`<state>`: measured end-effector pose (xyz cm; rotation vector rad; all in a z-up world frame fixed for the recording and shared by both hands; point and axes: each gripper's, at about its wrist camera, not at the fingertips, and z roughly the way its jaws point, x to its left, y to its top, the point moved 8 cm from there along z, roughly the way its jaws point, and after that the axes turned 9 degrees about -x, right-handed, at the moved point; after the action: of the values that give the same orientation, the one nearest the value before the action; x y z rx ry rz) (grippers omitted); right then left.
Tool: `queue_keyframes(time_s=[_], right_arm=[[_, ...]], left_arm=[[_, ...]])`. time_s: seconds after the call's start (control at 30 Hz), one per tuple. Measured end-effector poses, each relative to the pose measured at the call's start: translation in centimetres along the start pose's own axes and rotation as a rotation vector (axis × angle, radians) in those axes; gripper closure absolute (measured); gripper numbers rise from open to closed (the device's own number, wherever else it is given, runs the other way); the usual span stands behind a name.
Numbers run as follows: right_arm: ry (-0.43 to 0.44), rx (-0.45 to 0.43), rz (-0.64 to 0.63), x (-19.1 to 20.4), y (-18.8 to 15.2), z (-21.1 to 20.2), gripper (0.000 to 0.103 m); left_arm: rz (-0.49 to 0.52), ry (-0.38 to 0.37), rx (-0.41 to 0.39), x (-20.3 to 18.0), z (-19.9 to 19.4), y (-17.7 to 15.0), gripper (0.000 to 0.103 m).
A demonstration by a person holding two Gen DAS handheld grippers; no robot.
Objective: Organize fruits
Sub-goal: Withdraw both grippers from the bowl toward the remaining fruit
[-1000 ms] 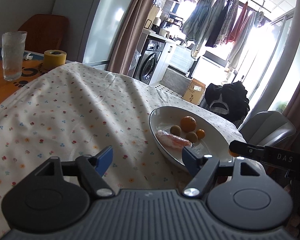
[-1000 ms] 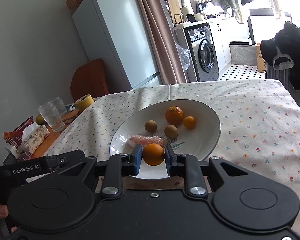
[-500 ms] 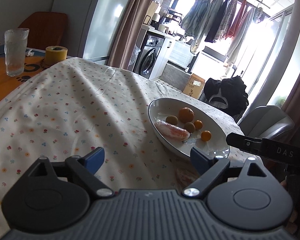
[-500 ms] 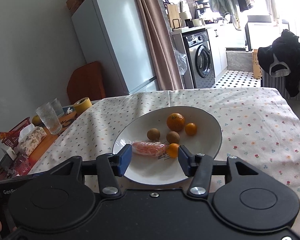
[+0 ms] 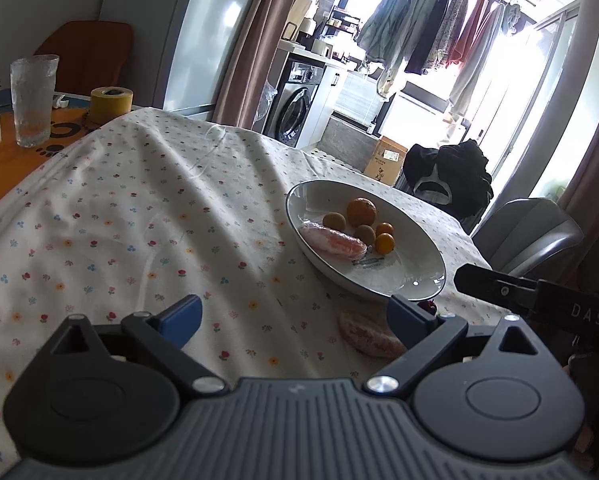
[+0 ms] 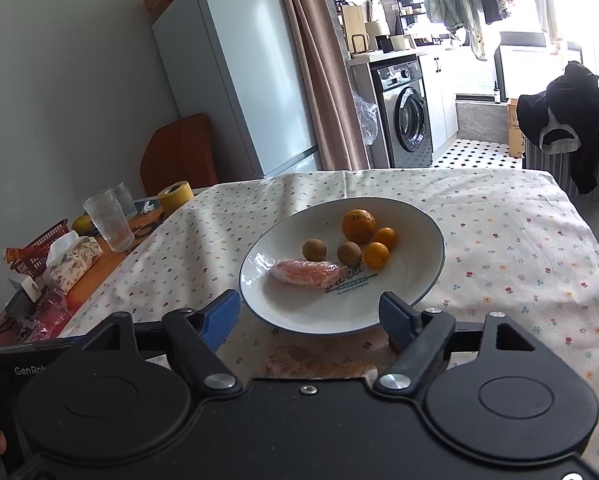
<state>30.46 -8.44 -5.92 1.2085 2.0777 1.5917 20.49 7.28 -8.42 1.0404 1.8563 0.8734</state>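
Note:
A white plate (image 6: 419, 280) (image 5: 419, 276) on the flowered tablecloth holds a large orange (image 6: 358, 225), two small oranges (image 6: 376, 254), two kiwis (image 6: 314, 249) and a plastic-wrapped peeled fruit (image 6: 305, 273). Another wrapped peeled fruit (image 6: 319, 364) (image 5: 369, 340) lies on the cloth just in front of the plate. A red fruit (image 6: 393, 346) peeks out by the right finger. My right gripper (image 6: 309, 318) is open and empty, near the plate's front rim. My left gripper (image 5: 295, 316) is open and empty, left of the plate.
At the table's left end stand a glass (image 5: 33, 100), a yellow tape roll (image 5: 110, 105), a tissue pack (image 6: 73, 258) and a red basket (image 6: 39, 248). A grey chair (image 5: 527, 236) stands beyond the table's right edge.
My right gripper opened and let the small orange go into the plate, then drew back. My left gripper opened wider and pulled back, baring the wrapped fruit on the cloth.

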Motion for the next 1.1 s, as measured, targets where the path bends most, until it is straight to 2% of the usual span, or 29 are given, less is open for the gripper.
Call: queue_keyframes(time_s=[0.23,0.9,1.1], right_arm=[[-0.011,-0.009,-0.003,-0.2,-0.4,-1.9,0.012],[-0.055,-0.023,0.031,-2.8,-1.4,-5.1,0.006],[-0.072,-0.022,0.045,-4.2,-1.8,-5.7,0.006]], left_arm=[[0.032,-0.03,0.016,-1.4,-0.6,-0.8,0.005],[0.078,-0.087,0.045,-4.6,-0.7,-1.9,0.005],[0.12,-0.119,0.084,-6.2,-0.1,-2.9,0.005]])
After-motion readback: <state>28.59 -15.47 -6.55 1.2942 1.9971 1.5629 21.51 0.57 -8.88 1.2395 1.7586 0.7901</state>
